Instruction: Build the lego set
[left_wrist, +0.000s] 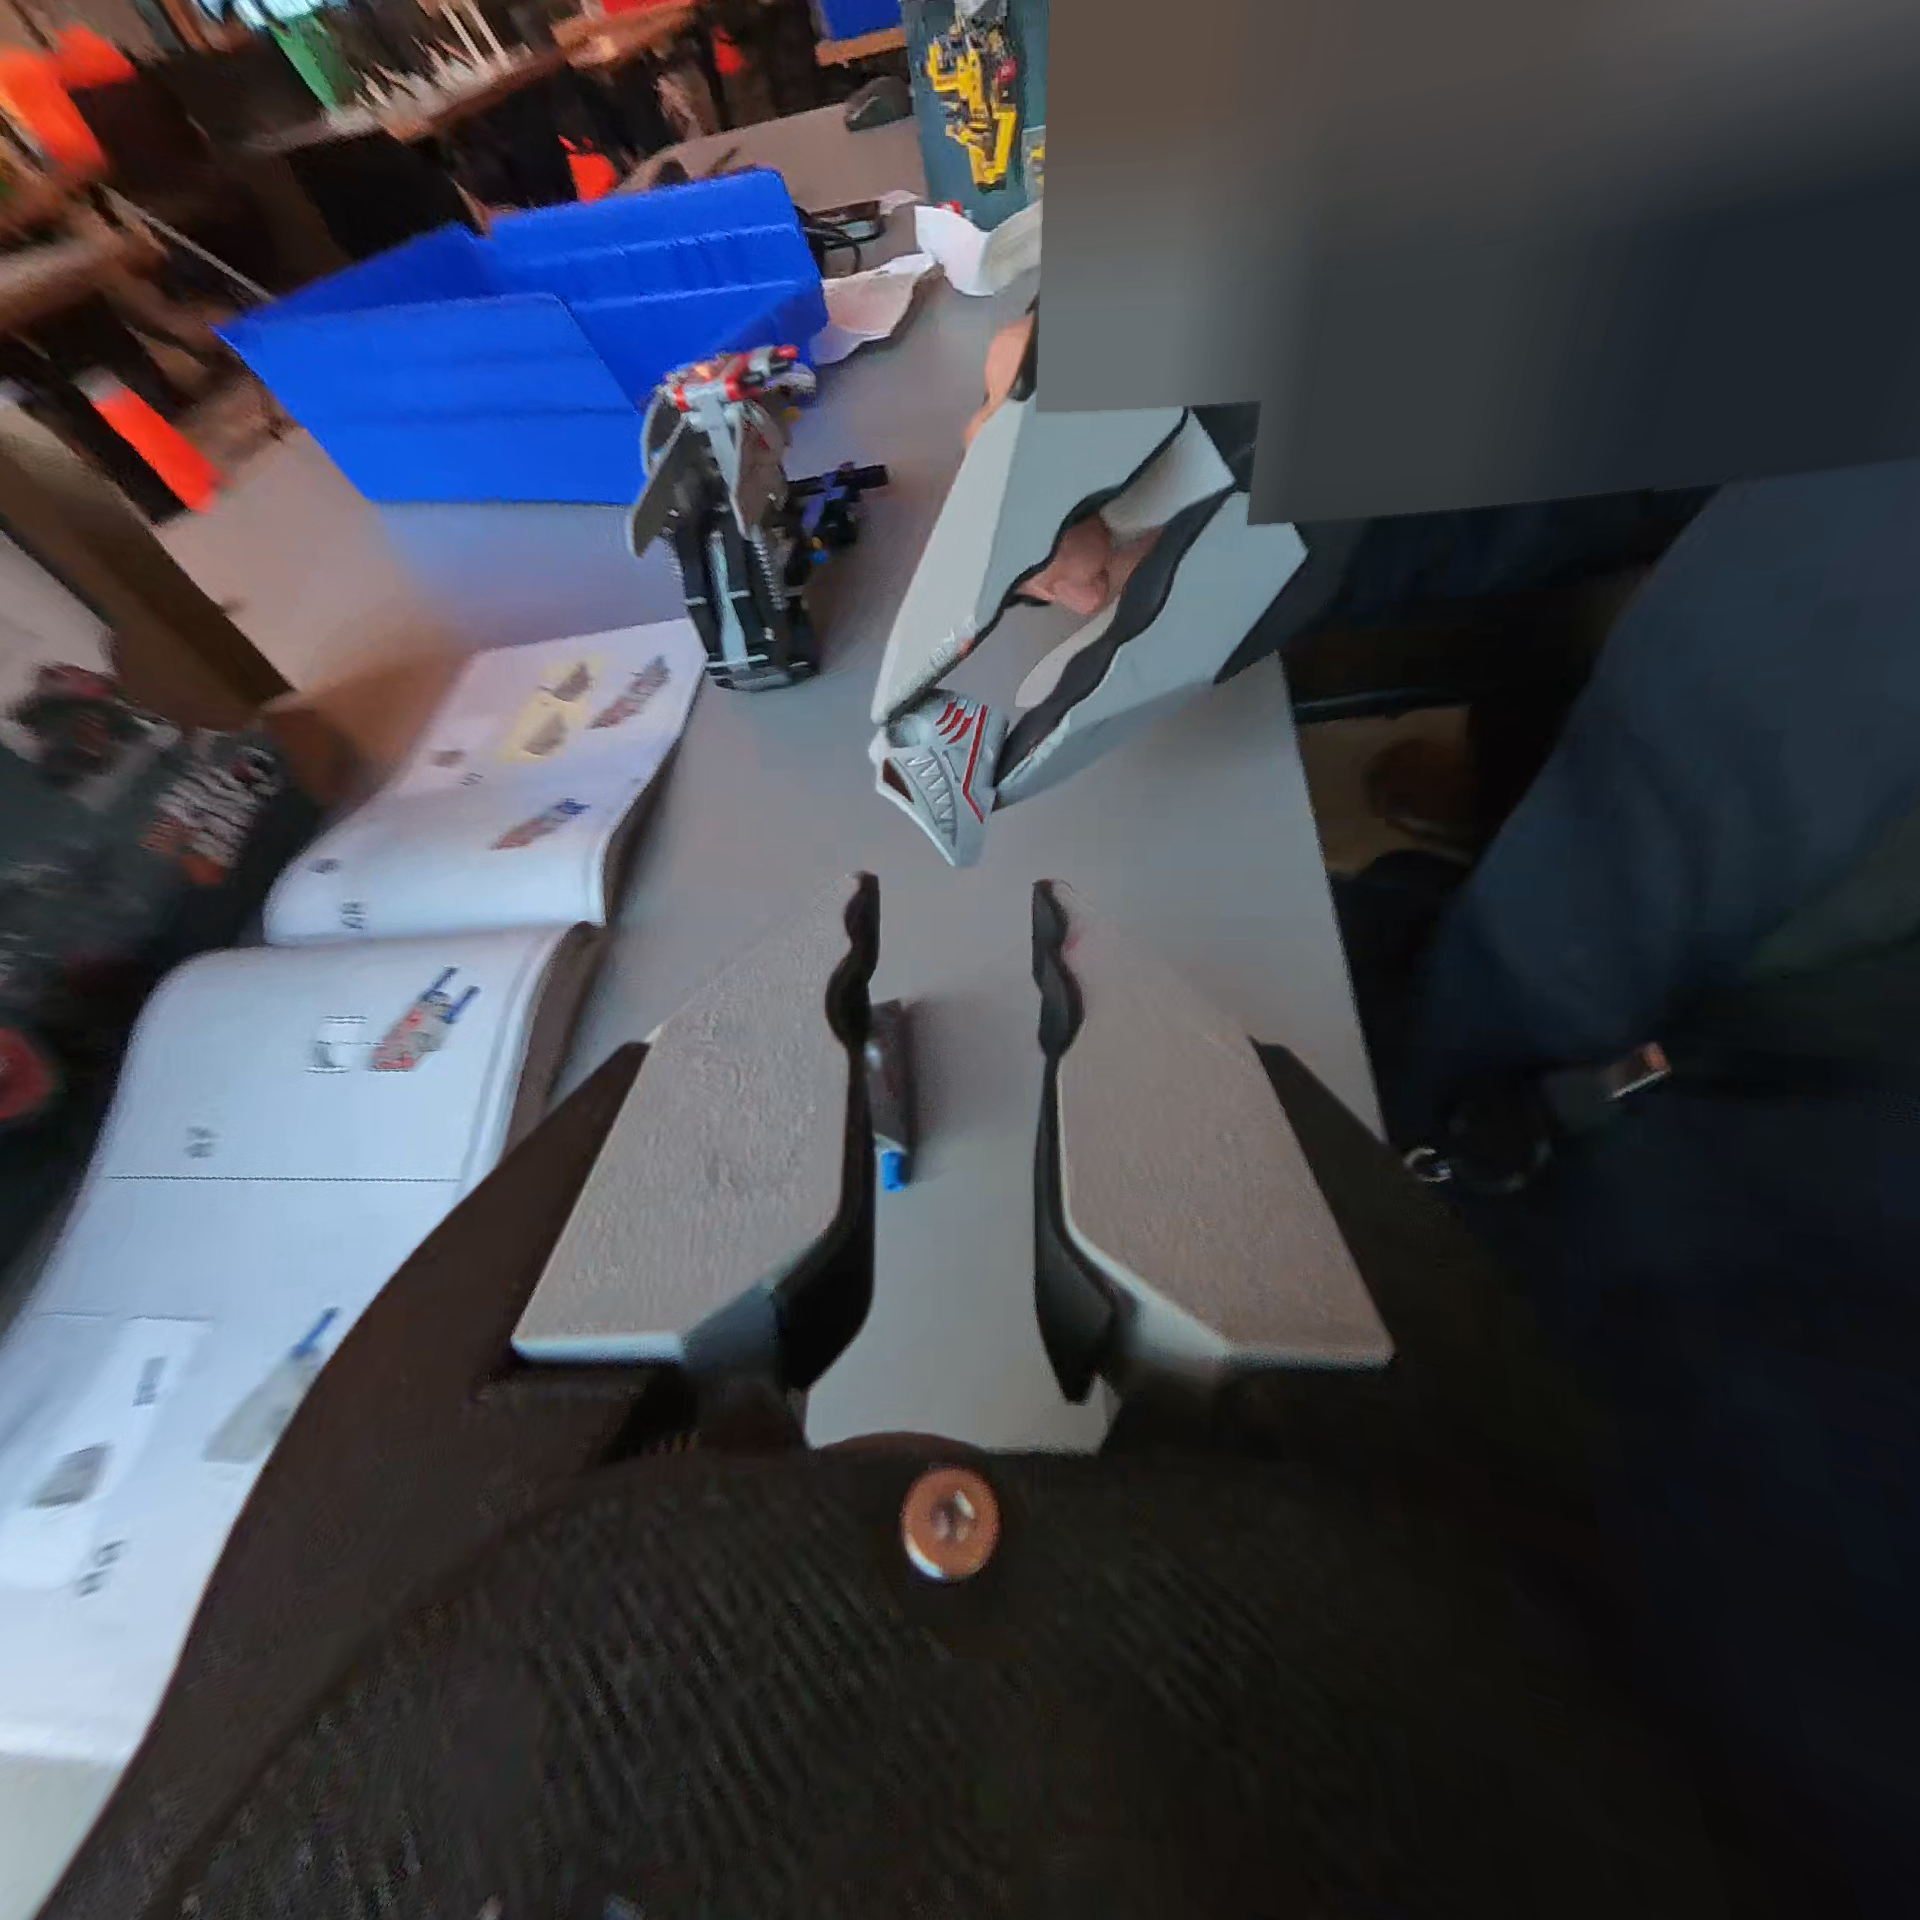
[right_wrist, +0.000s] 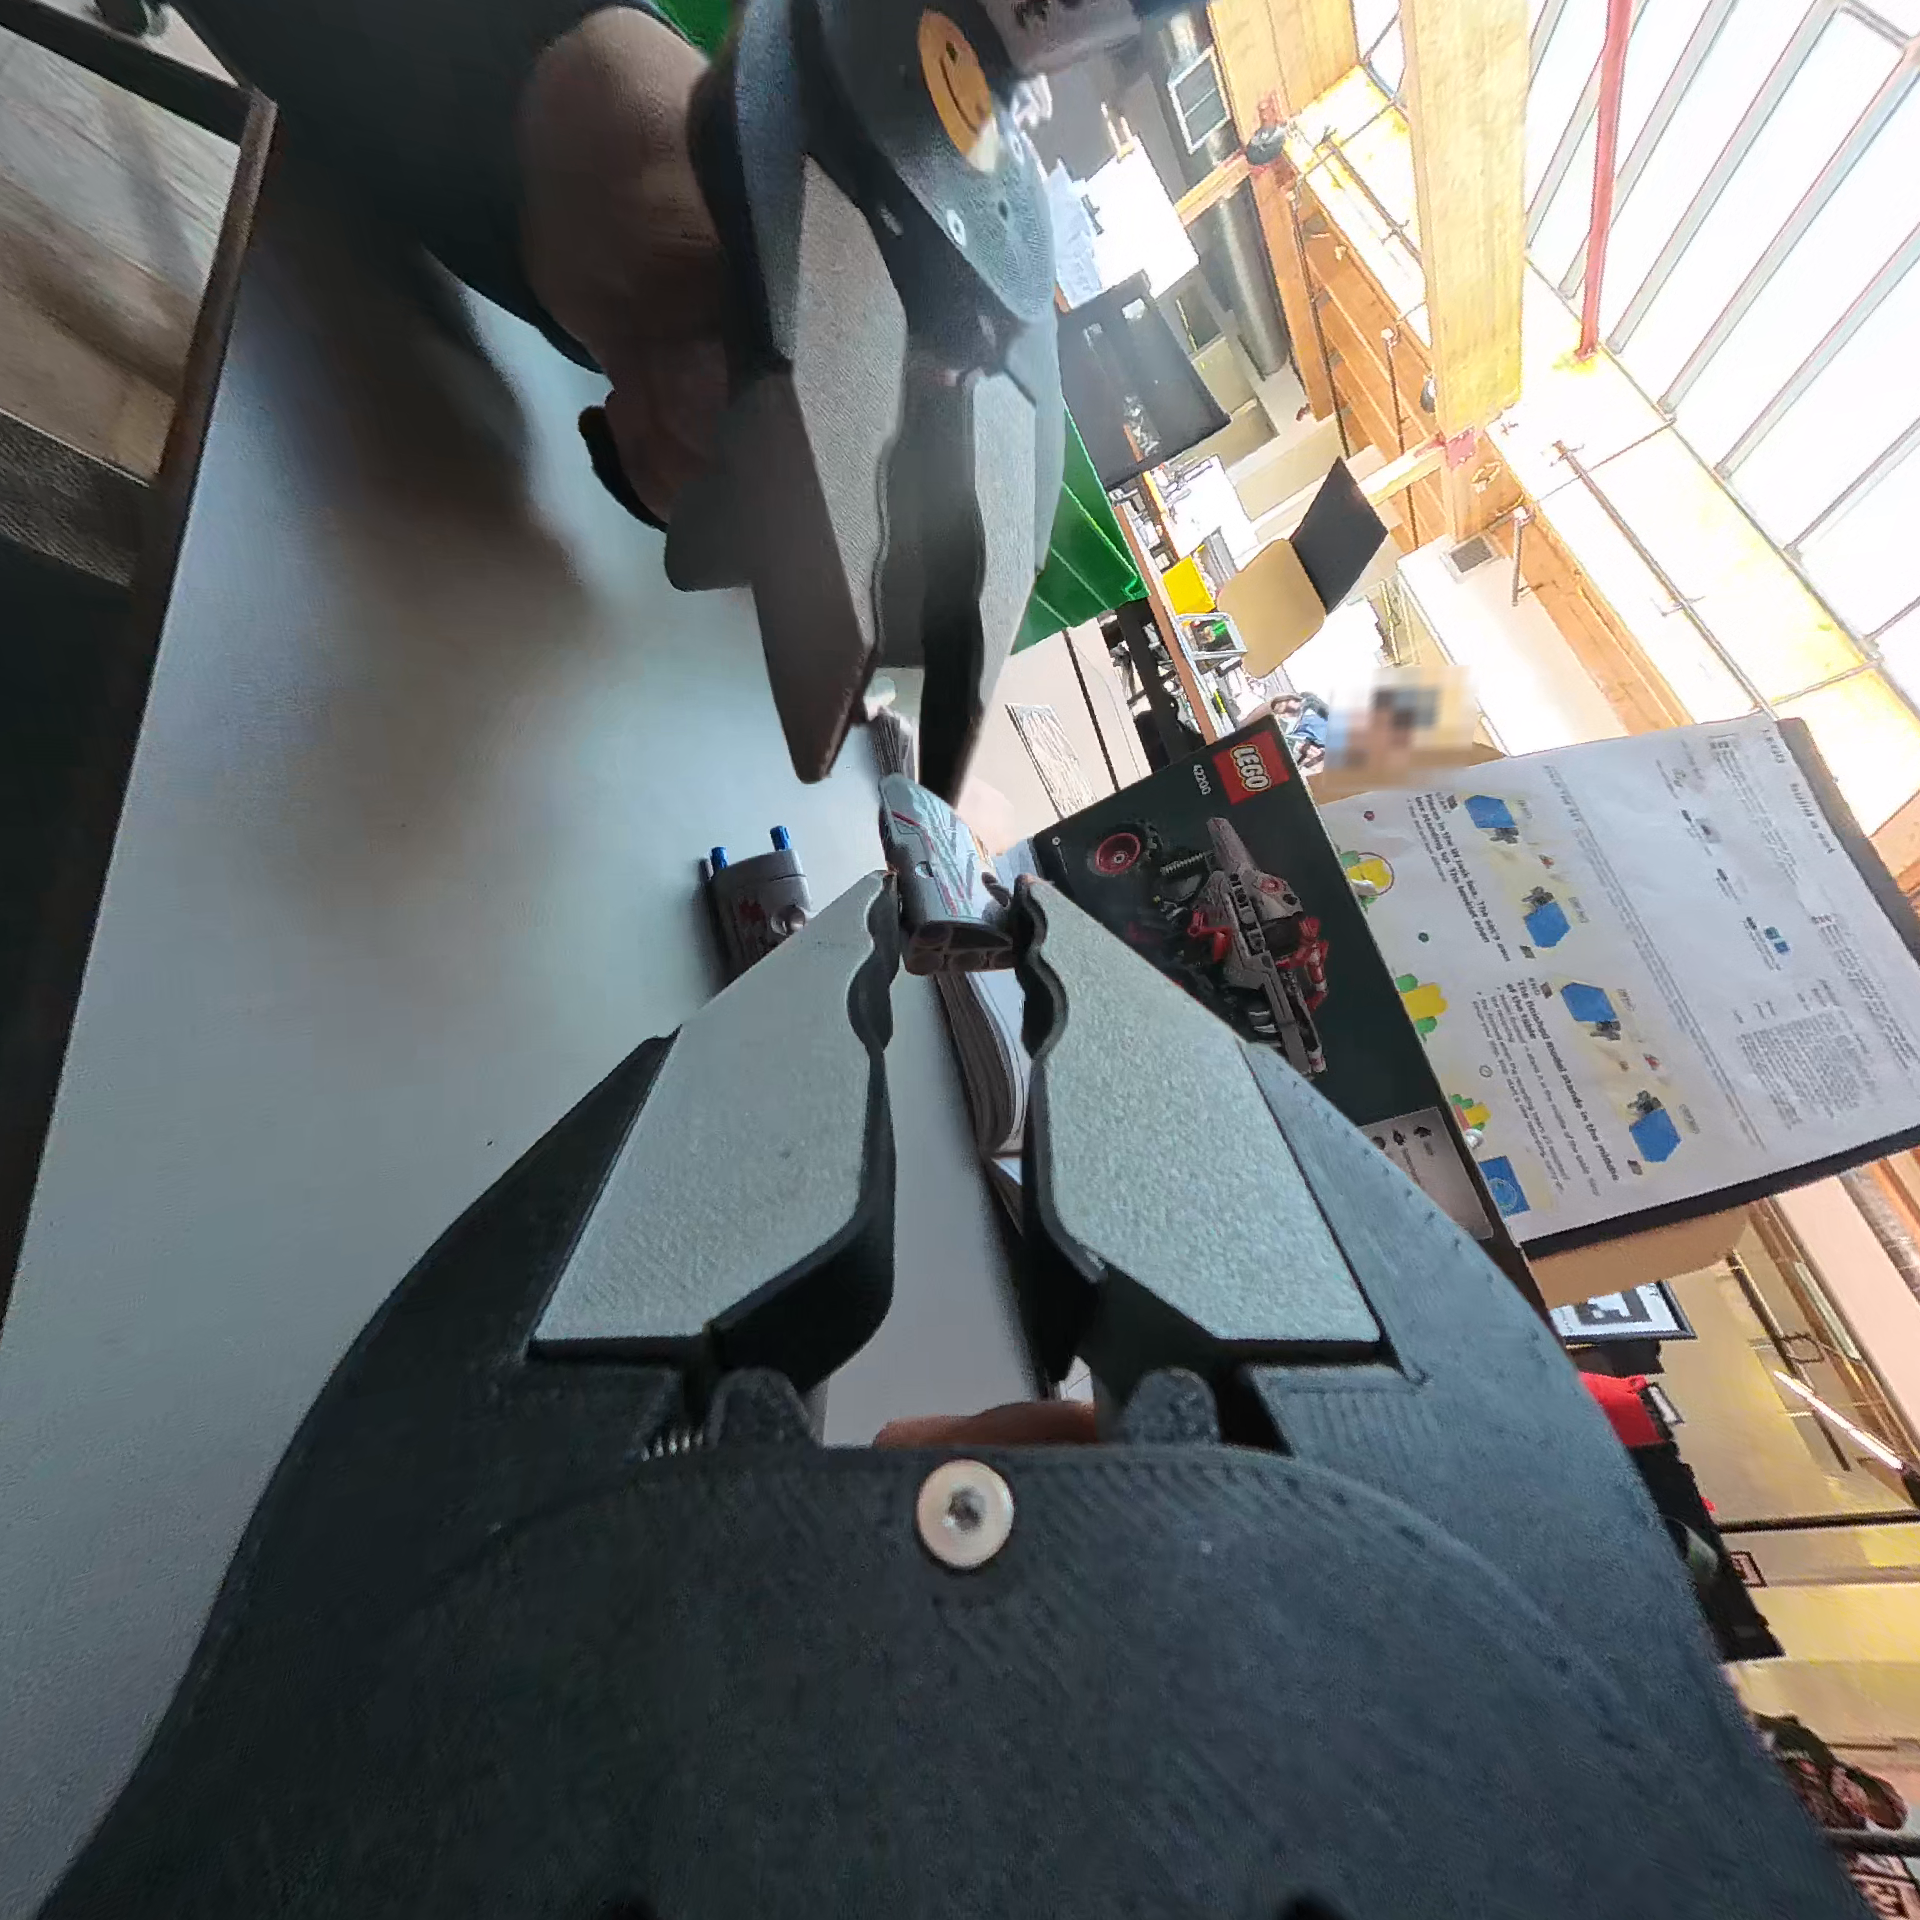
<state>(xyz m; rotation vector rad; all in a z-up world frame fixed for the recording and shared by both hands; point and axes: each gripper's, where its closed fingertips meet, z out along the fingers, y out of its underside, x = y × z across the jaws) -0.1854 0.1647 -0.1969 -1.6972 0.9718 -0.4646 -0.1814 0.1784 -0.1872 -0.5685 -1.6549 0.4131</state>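
Grey table fills both views, with a blue bin and an open instruction booklet on its left side; we see a partly built lego model standing beyond the booklet; our left gripper hovers with its fingers spread and empty, a small grey piece with blue pins lying on the table beneath them; our right gripper is clamped on a grey printed panel, held above the table; behind it leans the set's box.

Matt grey table, glossy paper booklet, rough-grained gripper plates.
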